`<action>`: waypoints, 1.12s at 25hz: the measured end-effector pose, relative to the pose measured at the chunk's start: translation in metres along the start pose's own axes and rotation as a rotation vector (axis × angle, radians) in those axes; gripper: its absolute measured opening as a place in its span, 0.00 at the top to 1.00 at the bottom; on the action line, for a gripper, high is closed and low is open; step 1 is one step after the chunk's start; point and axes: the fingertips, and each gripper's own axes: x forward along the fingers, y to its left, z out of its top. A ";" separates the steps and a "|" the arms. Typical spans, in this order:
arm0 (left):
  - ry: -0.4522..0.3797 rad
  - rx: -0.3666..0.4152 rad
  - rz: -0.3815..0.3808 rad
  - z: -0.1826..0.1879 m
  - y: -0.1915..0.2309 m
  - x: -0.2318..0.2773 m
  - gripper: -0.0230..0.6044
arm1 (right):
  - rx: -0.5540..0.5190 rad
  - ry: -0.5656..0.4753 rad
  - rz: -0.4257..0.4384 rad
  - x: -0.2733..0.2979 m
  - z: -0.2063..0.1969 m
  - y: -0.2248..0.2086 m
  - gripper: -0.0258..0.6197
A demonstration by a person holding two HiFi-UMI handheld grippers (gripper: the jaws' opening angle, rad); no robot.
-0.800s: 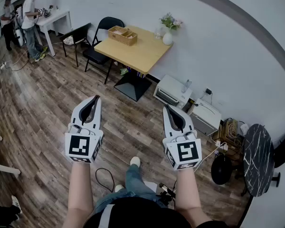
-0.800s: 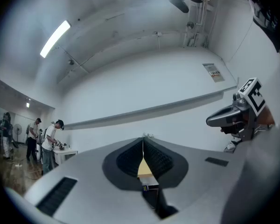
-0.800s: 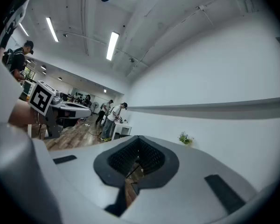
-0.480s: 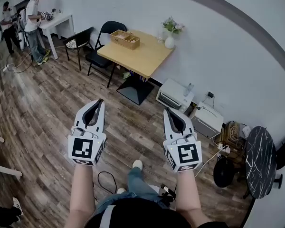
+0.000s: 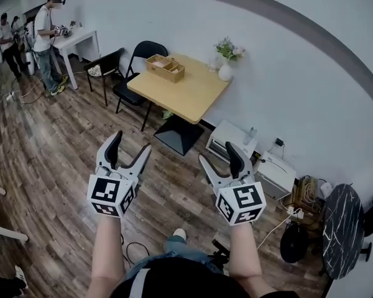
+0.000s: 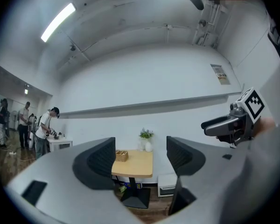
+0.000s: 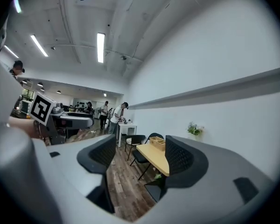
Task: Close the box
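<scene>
Far beyond both tongs [image 5: 130,143] [image 5: 217,154] sits the box [image 5: 165,68]

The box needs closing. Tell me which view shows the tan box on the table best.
The head view: it looks down on the box, showing its open top and divider. The left gripper view shows it small and side-on, far off between the jaws; the right gripper view shows it tiny beside one jaw.

The small tan wooden box [image 5: 165,67] on the square light-wood table [image 5: 186,95] is too small to show lid or contents; what the distant white-shirted person [image 5: 46,39] handles is unclear.
</scene>
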 end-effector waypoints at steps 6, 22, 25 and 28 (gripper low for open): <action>-0.010 0.019 0.072 0.000 0.022 0.057 0.44 | 0.015 -0.055 0.033 0.048 0.014 -0.047 0.46; 0.025 0.033 0.134 -0.035 0.080 0.154 0.44 | 0.038 0.007 0.066 0.162 -0.014 -0.103 0.46; 0.023 0.032 0.122 -0.040 0.106 0.179 0.44 | 0.037 0.002 0.054 0.197 -0.011 -0.107 0.46; 0.012 0.054 0.114 -0.039 0.139 0.200 0.44 | 0.039 -0.002 0.048 0.238 -0.005 -0.105 0.46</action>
